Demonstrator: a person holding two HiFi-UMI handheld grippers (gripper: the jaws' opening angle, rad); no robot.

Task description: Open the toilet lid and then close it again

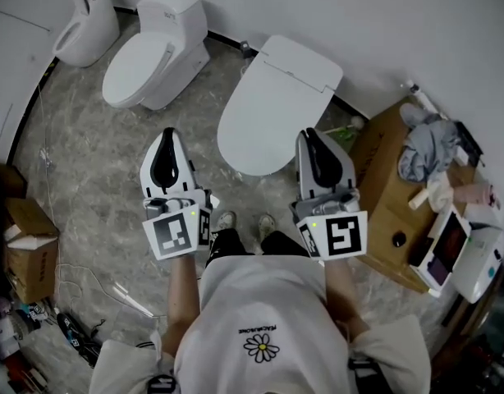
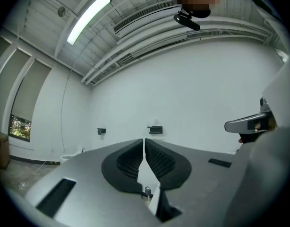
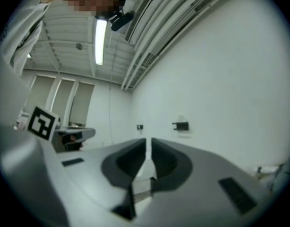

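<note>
Open grey marbled floor (image 1: 96, 154) lies left of the closed white oval toilet lid (image 1: 268, 113), reaching as far as a 2nd white toilet (image 1: 149, 56). On the right, a cluttered brown wooden cabinet (image 1: 383, 212) crowds just beside the lid. The white wall (image 1: 383, 23) stands close behind, along the floor's far edge.

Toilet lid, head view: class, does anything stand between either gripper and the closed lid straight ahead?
Nothing visible does. The left gripper and right gripper, both shut and empty, hang near the front of the toilet lid, only air between. The wooden table stands off to the right.
</note>
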